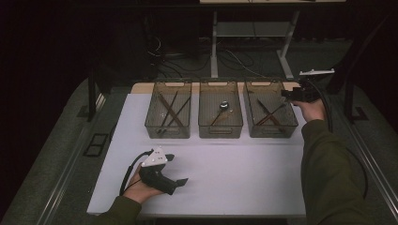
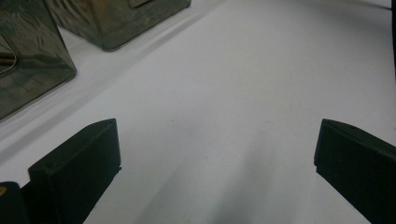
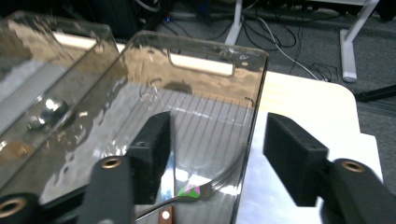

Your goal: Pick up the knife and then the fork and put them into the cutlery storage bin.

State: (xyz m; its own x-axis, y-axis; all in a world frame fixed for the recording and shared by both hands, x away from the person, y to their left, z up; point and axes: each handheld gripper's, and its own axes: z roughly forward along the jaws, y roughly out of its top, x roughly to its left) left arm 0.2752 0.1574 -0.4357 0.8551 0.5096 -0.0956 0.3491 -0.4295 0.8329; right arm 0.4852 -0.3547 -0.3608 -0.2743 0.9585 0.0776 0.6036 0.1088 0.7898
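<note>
R claw [image 3: 215, 144] hangs over the right bin [image 3: 254, 112], jaws apart, empty — fork [image 3: 201, 191] lies inside, sorted w/ cutlery. L claw [image 2: 217, 154] rests open on worktop [image 2: 261, 70], idle.

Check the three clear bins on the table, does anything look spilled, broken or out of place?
Nothing stands out. The three clear plastic bins, left, middle and right, stand upright in an even row on the white table. The cutlery lies inside them, loosely crossed: a wooden-handled fork in the right bin, a metal spoon in the middle one.
</note>
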